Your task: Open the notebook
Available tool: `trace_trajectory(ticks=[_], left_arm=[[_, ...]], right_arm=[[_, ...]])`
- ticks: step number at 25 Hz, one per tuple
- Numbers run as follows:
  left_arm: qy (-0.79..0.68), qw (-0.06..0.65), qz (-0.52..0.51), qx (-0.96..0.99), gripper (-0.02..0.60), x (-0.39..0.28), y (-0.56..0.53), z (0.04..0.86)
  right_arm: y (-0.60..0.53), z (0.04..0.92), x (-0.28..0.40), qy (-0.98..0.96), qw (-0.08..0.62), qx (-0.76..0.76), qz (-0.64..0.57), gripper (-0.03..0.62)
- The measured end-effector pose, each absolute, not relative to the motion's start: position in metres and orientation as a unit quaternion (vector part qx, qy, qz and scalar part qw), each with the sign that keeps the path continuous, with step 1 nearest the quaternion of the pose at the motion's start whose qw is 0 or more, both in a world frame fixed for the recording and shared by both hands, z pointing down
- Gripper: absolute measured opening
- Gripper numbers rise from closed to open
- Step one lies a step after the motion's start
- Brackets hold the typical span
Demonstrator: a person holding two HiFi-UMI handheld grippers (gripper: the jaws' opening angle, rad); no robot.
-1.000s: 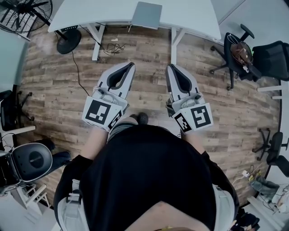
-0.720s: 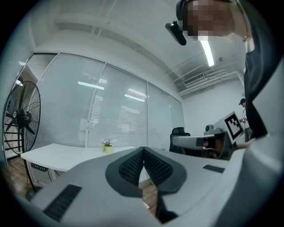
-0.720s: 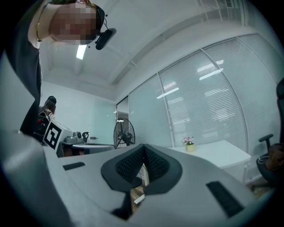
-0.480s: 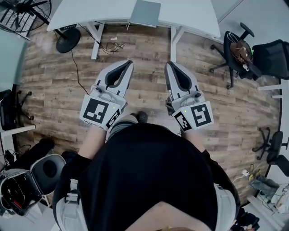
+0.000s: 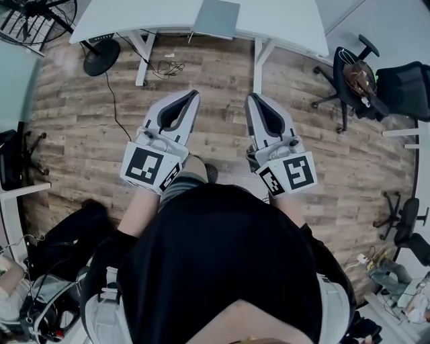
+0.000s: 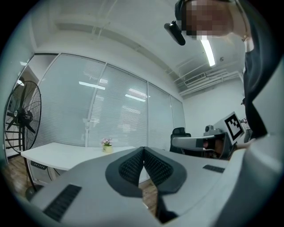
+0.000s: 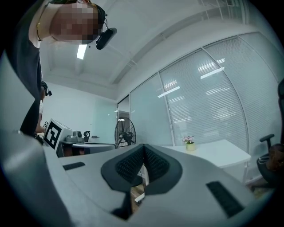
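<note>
A wooden floor fills most of the head view, and the white table stands at its far end, well apart from the person. That suggests the approach has not begun. The person stands upright with both arms forward at waist height, which looks like a ready pose rather than a reach. The left tongs and right tongs point level toward the table, side by side. Each pair is pressed together at the tips with nothing between them, probably because there is nothing within reach to grip. The notebook lies flat and apparently closed at the table's near edge, handy for whoever steps up. A small flower pot sits further along the table.
</note>
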State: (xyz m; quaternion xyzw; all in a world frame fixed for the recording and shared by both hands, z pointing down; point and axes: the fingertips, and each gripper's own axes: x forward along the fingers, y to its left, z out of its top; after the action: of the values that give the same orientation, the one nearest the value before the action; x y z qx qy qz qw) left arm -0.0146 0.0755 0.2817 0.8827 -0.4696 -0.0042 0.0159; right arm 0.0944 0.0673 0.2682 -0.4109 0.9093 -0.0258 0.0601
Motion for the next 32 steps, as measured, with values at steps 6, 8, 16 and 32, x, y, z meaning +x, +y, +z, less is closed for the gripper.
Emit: trace_trajectory(ticks=[6, 8, 16, 32], left_arm=[[-0.472, 0.020, 0.001, 0.881, 0.011, -0.021, 0.078, 0.286], [-0.475, 0.020, 0.001, 0.880, 0.011, -0.027, 0.078, 0.287], [-0.459, 0.018, -0.005, 0.888, 0.011, -0.021, 0.054, 0.289], [-0.444, 0.009, -0.003, 0.896, 0.011, -0.034, -0.021, 0.284]], right_arm=[[0.065, 0.271, 0.090, 0.909, 0.062, -0.410, -0.031, 0.005], [0.065, 0.271, 0.086, 0.910, 0.063, -0.409, -0.029, 0.005], [0.048, 0.268, 0.086, 0.907, 0.061, -0.416, -0.019, 0.005], [-0.026, 0.265, 0.074, 0.898, 0.064, -0.435, -0.018, 0.005]])
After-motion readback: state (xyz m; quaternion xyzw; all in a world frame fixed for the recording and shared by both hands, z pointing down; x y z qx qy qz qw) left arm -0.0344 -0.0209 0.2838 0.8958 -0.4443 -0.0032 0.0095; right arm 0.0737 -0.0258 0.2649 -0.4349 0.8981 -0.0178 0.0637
